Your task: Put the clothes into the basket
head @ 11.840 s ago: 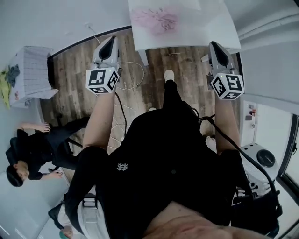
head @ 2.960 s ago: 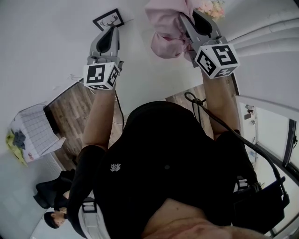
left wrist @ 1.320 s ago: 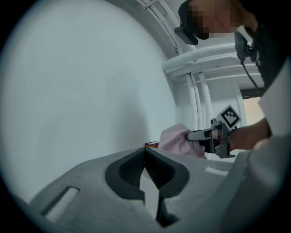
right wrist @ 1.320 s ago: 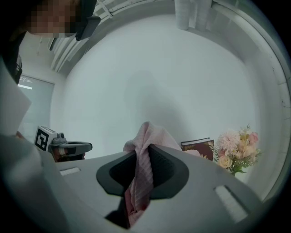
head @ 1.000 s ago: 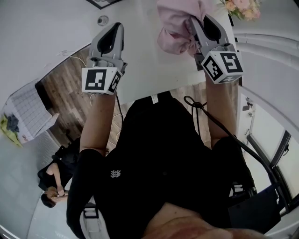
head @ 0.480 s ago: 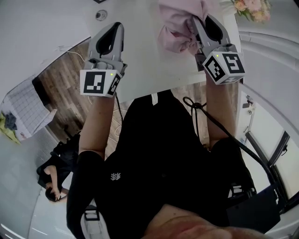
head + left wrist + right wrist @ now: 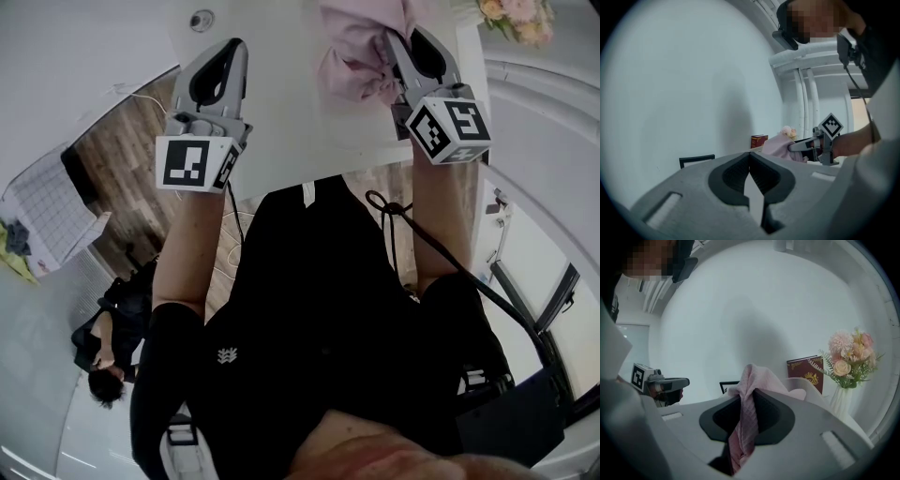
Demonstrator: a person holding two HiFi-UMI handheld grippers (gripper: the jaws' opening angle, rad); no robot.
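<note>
Right tool [image 7: 748, 414] clenches a pink cloth [image 7: 349, 54] above the table [image 7: 281, 103]; left tool [image 7: 750, 172] closed, empty. Next, likely: carry to basket [image 7: 45, 217], release.

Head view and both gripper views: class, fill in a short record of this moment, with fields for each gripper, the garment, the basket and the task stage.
Left gripper: jaws together, nothing between them
Right gripper: jaws clamped on the pink garment
Garment position: over the white table, bunched at the right gripper
Basket: off to the person's left, apart from both grippers
Task stage: garment gripped, not yet in the basket
</note>
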